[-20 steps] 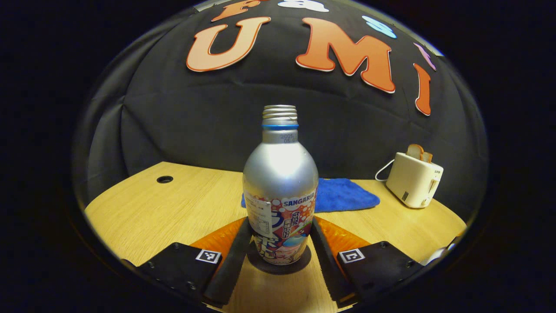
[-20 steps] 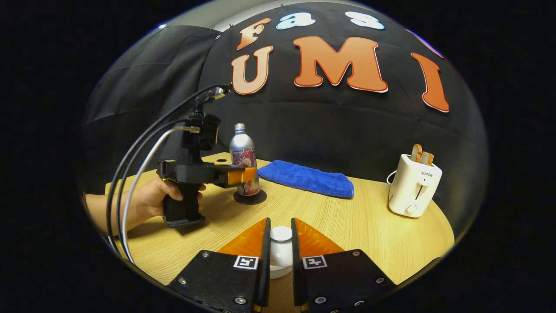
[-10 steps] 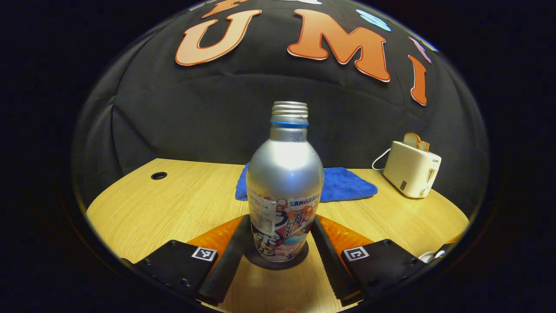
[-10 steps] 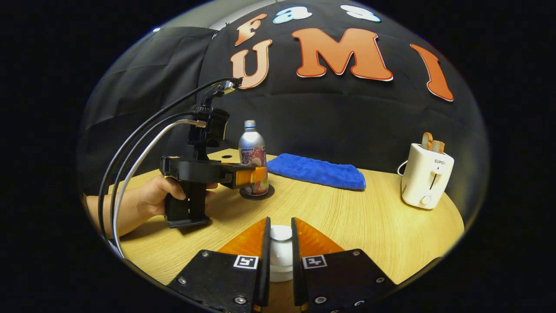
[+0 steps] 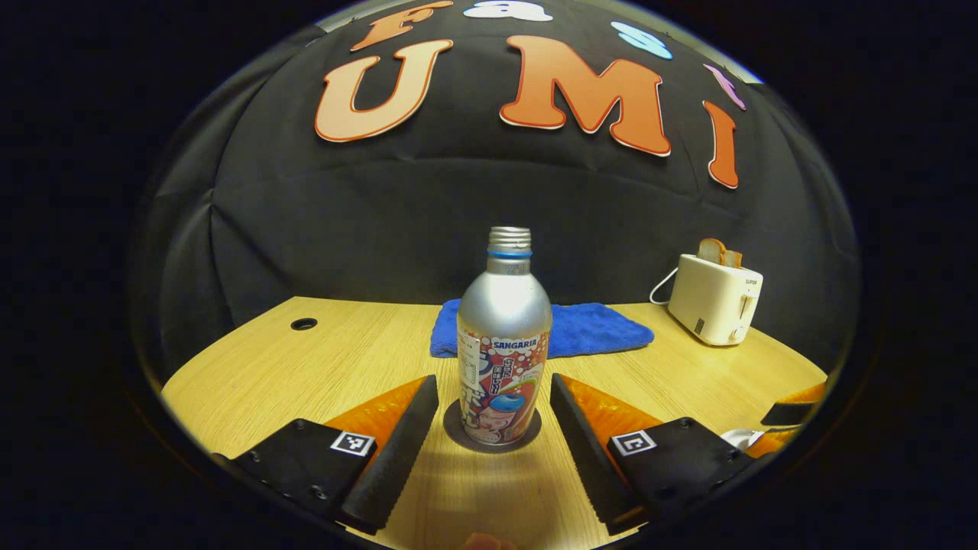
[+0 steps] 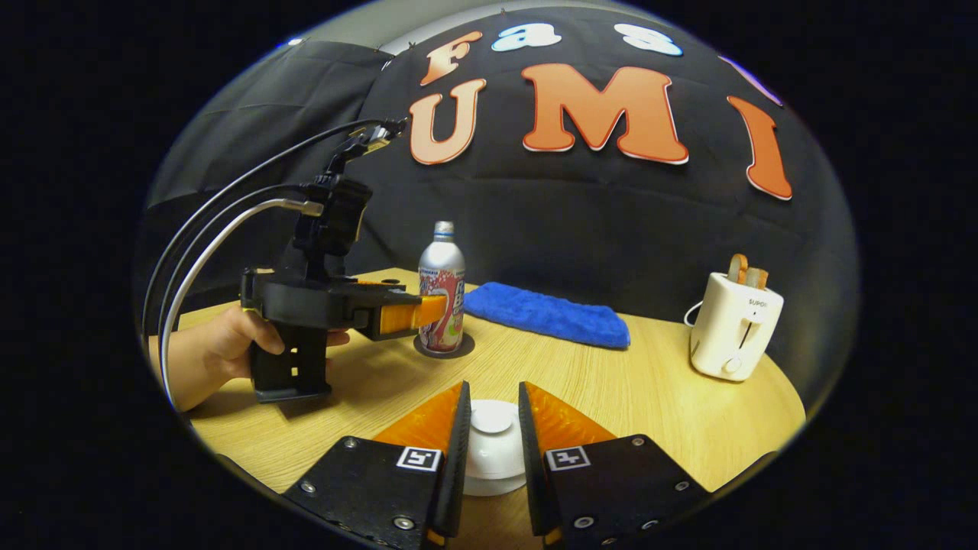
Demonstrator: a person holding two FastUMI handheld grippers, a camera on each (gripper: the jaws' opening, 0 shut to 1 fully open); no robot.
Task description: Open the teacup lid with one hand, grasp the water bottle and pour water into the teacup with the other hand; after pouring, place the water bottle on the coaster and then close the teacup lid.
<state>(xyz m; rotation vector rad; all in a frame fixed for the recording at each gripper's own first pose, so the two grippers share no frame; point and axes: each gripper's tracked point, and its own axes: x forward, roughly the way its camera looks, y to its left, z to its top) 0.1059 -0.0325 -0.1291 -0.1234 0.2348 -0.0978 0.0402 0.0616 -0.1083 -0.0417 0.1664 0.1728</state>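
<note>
Left tongs (image 5: 494, 416) found released, spread either side of the silver aluminium water bottle (image 5: 503, 347), touching neither flank. Bottle stood upright on the round dark coaster (image 5: 492, 439) upon the light wooden desk (image 5: 336, 359); pouring judged complete. Right tongs (image 6: 491, 428) clenched on the white domed teacup lid (image 6: 492, 422), seemingly seated on the cup. Releasing the lid judged outstanding.

Water bottle (image 5: 504, 336): silver metal, colourful printed label, cap off, upright on dark round coaster (image 5: 454, 428), mid-table, w/ nothing touching it. Teacup lid (image 6: 493, 420): white, domed w/ flat round knob, sits level; cup below mostly hidden, near table's front edge
</note>
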